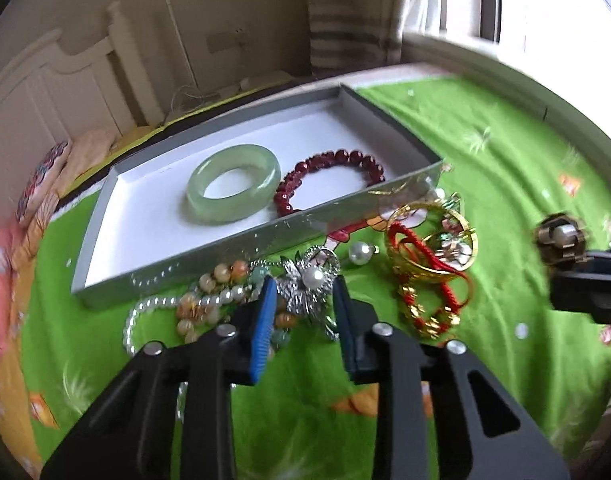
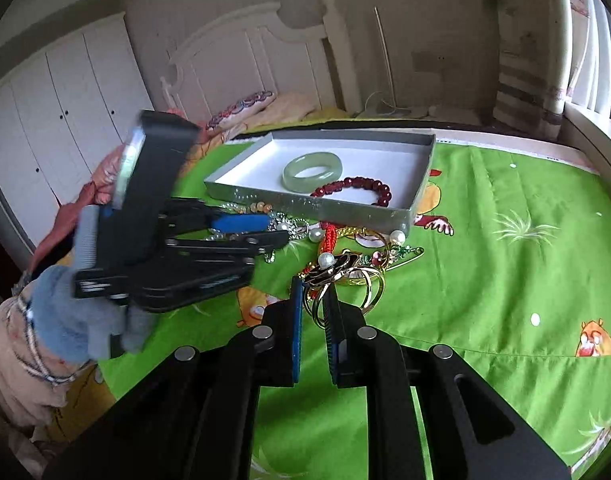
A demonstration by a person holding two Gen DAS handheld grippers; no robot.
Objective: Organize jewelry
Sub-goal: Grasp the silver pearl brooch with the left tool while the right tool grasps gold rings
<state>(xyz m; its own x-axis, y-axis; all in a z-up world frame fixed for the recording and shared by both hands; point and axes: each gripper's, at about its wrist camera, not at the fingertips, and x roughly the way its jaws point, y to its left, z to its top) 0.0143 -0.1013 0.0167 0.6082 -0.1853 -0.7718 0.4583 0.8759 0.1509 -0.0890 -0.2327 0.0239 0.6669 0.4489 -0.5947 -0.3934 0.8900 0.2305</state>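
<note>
A grey box (image 1: 209, 248) (image 2: 347, 213) with a white inside holds a pale green jade bangle (image 1: 233, 182) (image 2: 312, 171) and a dark red bead bracelet (image 1: 329, 180) (image 2: 355, 190). In front of it lies a heap of jewelry on the green sheet. My left gripper (image 1: 303, 286) (image 2: 265, 226) is open, its fingers either side of a silver flower brooch with a pearl (image 1: 307, 284). My right gripper (image 2: 312, 292) is shut on a black and gold flower brooch with a pearl (image 2: 337, 268); it also shows in the left wrist view (image 1: 559, 238).
Around the silver brooch lie a white pearl necklace (image 1: 161, 304), orange and green beads (image 1: 221, 274), a loose pearl earring (image 1: 360, 252), and gold rings with red cord (image 1: 431, 264) (image 2: 365, 276). A pillow (image 2: 241, 110) and headboard (image 2: 265, 60) lie beyond the box.
</note>
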